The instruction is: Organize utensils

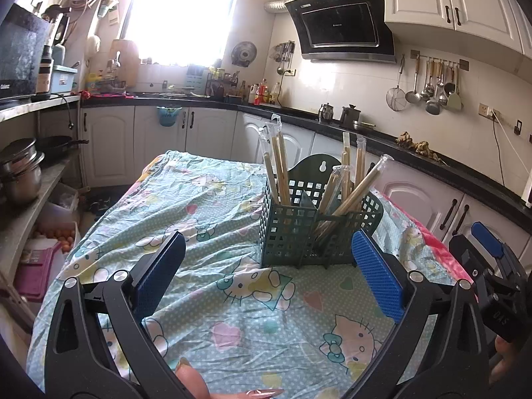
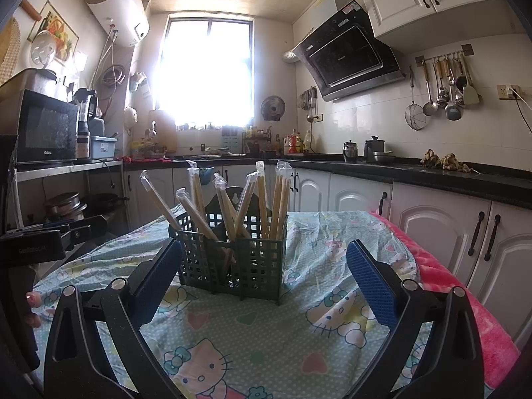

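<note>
A dark green slotted utensil holder stands upright on the table; it also shows in the right wrist view. Several plastic-wrapped wooden chopsticks lean in its compartments, also seen in the right wrist view. My left gripper is open and empty, just in front of the holder, above the cloth. My right gripper is open and empty, also just short of the holder. The right gripper's body shows at the right edge of the left wrist view; the left one shows at the left edge of the right wrist view.
A Hello Kitty tablecloth covers the table, with a pink towel along its right side. Kitchen counters and white cabinets run behind and to the right. Shelves with pots stand at the left.
</note>
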A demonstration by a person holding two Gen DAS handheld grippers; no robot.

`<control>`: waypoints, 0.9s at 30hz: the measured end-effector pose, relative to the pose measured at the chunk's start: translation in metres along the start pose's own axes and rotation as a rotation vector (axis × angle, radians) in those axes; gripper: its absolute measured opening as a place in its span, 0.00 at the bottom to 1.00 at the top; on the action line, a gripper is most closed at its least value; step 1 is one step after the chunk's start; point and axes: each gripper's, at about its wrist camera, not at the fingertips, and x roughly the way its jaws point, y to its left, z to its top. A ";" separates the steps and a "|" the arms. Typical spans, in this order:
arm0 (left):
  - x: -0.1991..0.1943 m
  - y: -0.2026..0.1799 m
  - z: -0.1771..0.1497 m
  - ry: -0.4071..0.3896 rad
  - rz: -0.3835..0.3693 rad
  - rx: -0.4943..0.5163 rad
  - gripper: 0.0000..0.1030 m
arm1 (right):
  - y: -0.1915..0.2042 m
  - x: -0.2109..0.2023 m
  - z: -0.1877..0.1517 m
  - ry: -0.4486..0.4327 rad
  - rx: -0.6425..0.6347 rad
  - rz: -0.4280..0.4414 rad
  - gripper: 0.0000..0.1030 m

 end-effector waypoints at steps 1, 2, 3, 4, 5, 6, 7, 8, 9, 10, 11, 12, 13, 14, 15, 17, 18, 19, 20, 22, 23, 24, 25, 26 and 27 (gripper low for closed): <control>0.000 0.000 0.000 -0.001 0.000 0.000 0.90 | 0.000 0.000 0.000 0.000 0.001 0.000 0.94; 0.000 0.000 0.000 -0.001 -0.001 0.000 0.90 | 0.000 0.000 0.000 0.001 0.001 0.000 0.94; 0.000 0.000 0.000 -0.001 0.000 0.001 0.90 | 0.000 0.000 0.000 0.001 0.001 0.000 0.94; 0.000 0.000 0.000 -0.002 0.000 0.001 0.90 | 0.000 0.000 0.000 0.001 0.001 0.001 0.94; 0.000 0.000 0.000 -0.001 -0.003 0.000 0.90 | 0.000 0.000 0.000 0.002 0.000 0.001 0.94; 0.000 0.000 0.000 -0.002 -0.002 0.001 0.90 | 0.000 0.000 0.000 0.002 0.000 0.000 0.94; 0.000 0.000 0.000 -0.003 -0.002 0.001 0.90 | 0.000 0.000 0.000 0.002 0.000 0.001 0.94; 0.000 0.000 0.000 -0.002 -0.003 0.002 0.90 | 0.001 0.000 0.000 0.002 0.000 0.002 0.94; 0.000 0.000 0.000 -0.001 -0.002 0.002 0.90 | 0.001 0.000 0.000 0.003 -0.001 0.002 0.94; -0.001 -0.001 0.000 -0.003 -0.002 0.001 0.90 | 0.001 0.000 0.000 0.003 0.000 0.002 0.94; -0.001 0.000 0.000 -0.004 -0.002 0.002 0.90 | 0.001 0.000 0.000 0.002 0.000 0.002 0.94; 0.000 0.000 0.000 -0.003 -0.003 0.002 0.90 | 0.001 0.000 0.000 0.001 0.000 0.002 0.94; 0.000 0.000 0.000 -0.002 -0.002 0.002 0.90 | 0.001 0.000 0.000 0.001 -0.001 0.003 0.94; 0.000 -0.001 0.000 -0.003 -0.003 0.001 0.90 | 0.002 0.000 -0.001 0.001 -0.003 0.004 0.94; 0.000 0.000 0.000 -0.003 -0.005 0.001 0.90 | 0.002 0.000 0.000 0.001 -0.002 0.004 0.94; 0.000 -0.001 0.000 -0.004 -0.004 0.005 0.90 | 0.002 0.001 -0.001 0.002 -0.004 0.005 0.94; -0.001 -0.001 0.000 -0.003 -0.003 0.005 0.90 | 0.002 0.000 -0.001 0.002 -0.003 0.005 0.94; -0.001 -0.002 0.001 -0.004 -0.003 0.005 0.90 | 0.002 0.000 -0.001 0.001 -0.004 0.007 0.94; -0.001 -0.001 0.001 -0.005 -0.005 0.005 0.90 | 0.002 0.000 -0.001 0.001 -0.005 0.007 0.94; -0.002 -0.002 0.000 -0.004 -0.004 0.004 0.90 | 0.002 0.000 -0.001 0.000 -0.005 0.007 0.94; -0.002 -0.002 0.000 -0.003 -0.003 0.005 0.90 | 0.002 0.000 -0.001 0.000 -0.006 0.008 0.94; -0.002 -0.002 0.000 -0.003 -0.003 0.005 0.90 | 0.002 0.000 -0.001 0.002 -0.005 0.008 0.94; -0.002 -0.002 0.001 -0.003 -0.003 0.005 0.90 | 0.002 0.000 -0.001 0.002 -0.005 0.008 0.94; -0.002 -0.002 0.001 -0.002 -0.004 0.006 0.90 | 0.002 0.000 -0.001 0.001 -0.005 0.008 0.94; -0.002 -0.002 0.001 -0.002 -0.003 0.006 0.90 | 0.002 0.000 -0.001 0.001 -0.005 0.008 0.94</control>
